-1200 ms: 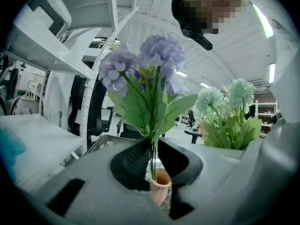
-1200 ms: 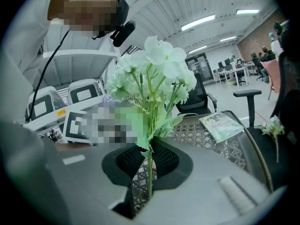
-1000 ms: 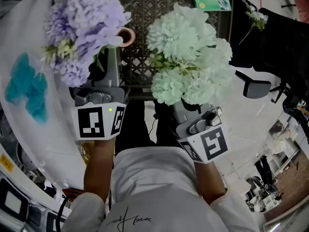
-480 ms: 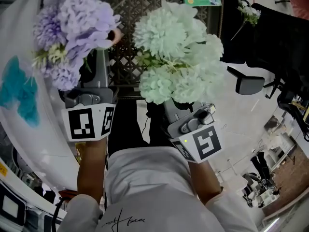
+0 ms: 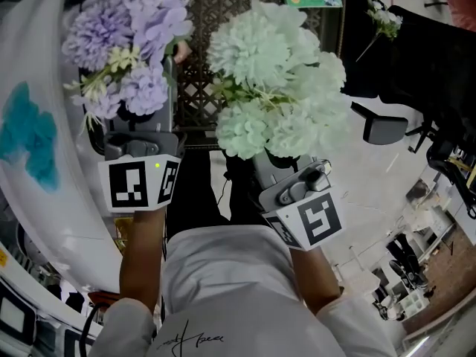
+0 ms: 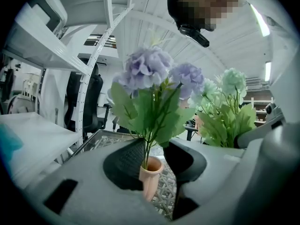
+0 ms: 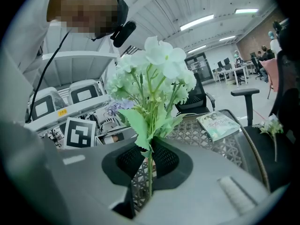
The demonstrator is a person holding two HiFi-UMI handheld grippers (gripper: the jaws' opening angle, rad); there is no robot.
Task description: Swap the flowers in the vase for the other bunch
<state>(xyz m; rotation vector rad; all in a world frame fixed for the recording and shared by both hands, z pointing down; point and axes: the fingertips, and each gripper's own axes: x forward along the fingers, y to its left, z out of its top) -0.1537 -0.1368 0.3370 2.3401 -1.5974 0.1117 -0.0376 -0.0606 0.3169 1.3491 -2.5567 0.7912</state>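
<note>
A purple bunch (image 5: 130, 36) stands with its stems in the small terracotta vase (image 6: 150, 179); only a bit of the vase's rim (image 5: 181, 50) shows in the head view. My left gripper (image 6: 152, 158) is open and its jaws are still opening. The vase and stems sit between them, and the pads stand clear of both. A pale green bunch (image 5: 275, 73) stands upright over my right gripper (image 7: 149, 161), which is shut on its thin stems (image 7: 149, 172). In the head view the flower heads hide both grippers' fingertips.
The vase stands on a metal mesh table (image 5: 223, 6) with a green book (image 7: 216, 124) at its far side. A black office chair (image 5: 387, 129) and a loose flower sprig (image 5: 383, 21) are at the right. A white shelf frame (image 6: 56, 36) rises at the left.
The purple bunch has shifted away from the left gripper and stands straighter. The right gripper and the green bunch have stayed where they were.
</note>
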